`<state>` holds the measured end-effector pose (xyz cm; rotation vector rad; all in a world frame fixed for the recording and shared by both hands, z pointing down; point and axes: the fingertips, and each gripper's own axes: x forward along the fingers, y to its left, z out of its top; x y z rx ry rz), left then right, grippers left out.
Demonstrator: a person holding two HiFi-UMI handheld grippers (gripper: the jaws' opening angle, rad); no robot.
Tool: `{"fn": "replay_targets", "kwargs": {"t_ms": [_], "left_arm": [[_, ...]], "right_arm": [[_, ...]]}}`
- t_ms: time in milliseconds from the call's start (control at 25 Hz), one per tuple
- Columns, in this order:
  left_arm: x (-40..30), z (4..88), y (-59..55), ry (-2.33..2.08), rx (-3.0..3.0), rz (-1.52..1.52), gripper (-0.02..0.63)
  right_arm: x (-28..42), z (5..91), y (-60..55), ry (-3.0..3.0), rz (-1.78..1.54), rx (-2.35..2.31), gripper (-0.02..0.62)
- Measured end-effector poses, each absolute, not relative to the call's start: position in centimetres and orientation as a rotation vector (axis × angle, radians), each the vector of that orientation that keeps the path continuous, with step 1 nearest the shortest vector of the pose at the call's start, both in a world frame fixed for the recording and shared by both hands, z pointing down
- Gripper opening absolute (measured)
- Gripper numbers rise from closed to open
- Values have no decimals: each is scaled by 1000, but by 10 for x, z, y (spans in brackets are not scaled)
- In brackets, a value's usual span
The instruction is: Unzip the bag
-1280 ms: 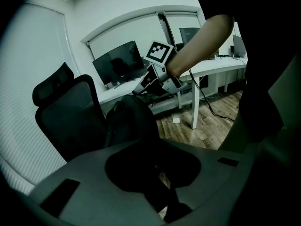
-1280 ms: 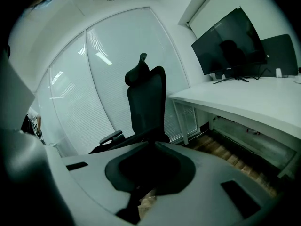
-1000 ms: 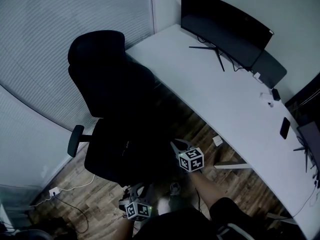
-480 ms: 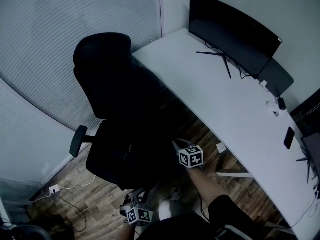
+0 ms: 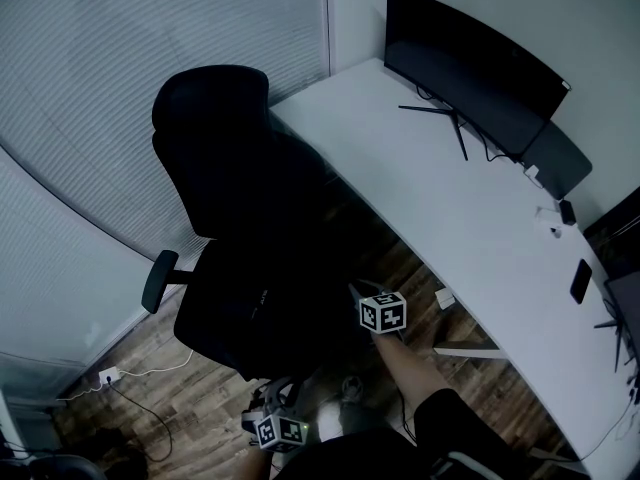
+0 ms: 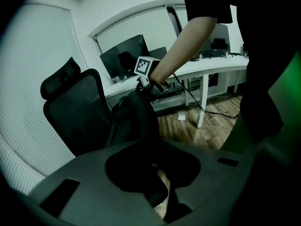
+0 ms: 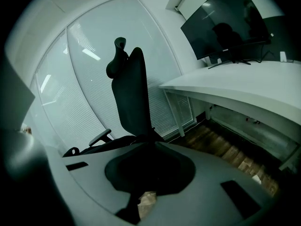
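A black bag (image 5: pixel 275 303) rests on the seat of a black office chair (image 5: pixel 215 158); in the head view it merges with the dark seat. The left gripper view shows the bag (image 6: pixel 136 119) standing upright, with my right gripper (image 6: pixel 146 84) at its top. My right gripper (image 5: pixel 360 296) is shut on dark material at the bag's top edge; I cannot make out the zipper pull. My left gripper (image 5: pixel 278 410) sits low at the bag's near side, shut on a fold of black fabric (image 6: pixel 141 173). Dark bag material also fills the gap in my right gripper (image 7: pixel 149 171).
A long white desk (image 5: pixel 470 208) runs along the right with a dark curved monitor (image 5: pixel 470 68) and a phone (image 5: pixel 580 281) on it. Window blinds stand behind the chair. On the wooden floor lie a power strip (image 5: pixel 108 376) with its cable and a small white block (image 5: pixel 444 298).
The head view has drifted, so the chair and desk sit a little further right in the picture. Both grippers stay at the bag, the left a touch lower.
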<state>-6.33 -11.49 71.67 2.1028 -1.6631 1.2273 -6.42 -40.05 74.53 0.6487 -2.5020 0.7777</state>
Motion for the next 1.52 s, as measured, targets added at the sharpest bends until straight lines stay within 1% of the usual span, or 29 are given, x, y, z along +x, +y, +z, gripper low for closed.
{"fn": "replay_targets", "kwargs": {"t_ms": [200,520,600,640,680,720,960,1520], "left_arm": [[-61,716,-115,-1632,2119,1194,81],[-56,702,-116,-1571,2158,1047,117],[-58,696,-119,-1590,2182,1039,127],[-60,693,-121,-1600,2192,1032,131],[-62,689,-123,-1611,2202,1026,137],[-65,684,-124,-1621,2210,1022,138],[-85,649,-129,-1706,2252,921,167],[-133,539,-87,-1820,2432,689,166]], "right_arm": [[-62,743,-399,-2510,810,640,60],[-45,737,-389,-2499,766,679,61],[-39,729,-385,-2511,770,705,74],[-36,724,-382,-2520,772,716,96],[-32,718,-379,-2530,775,730,114],[-30,711,-374,-2544,778,745,117],[-13,656,-340,-2648,795,864,117],[6,521,-211,-2871,625,1124,116]]}}
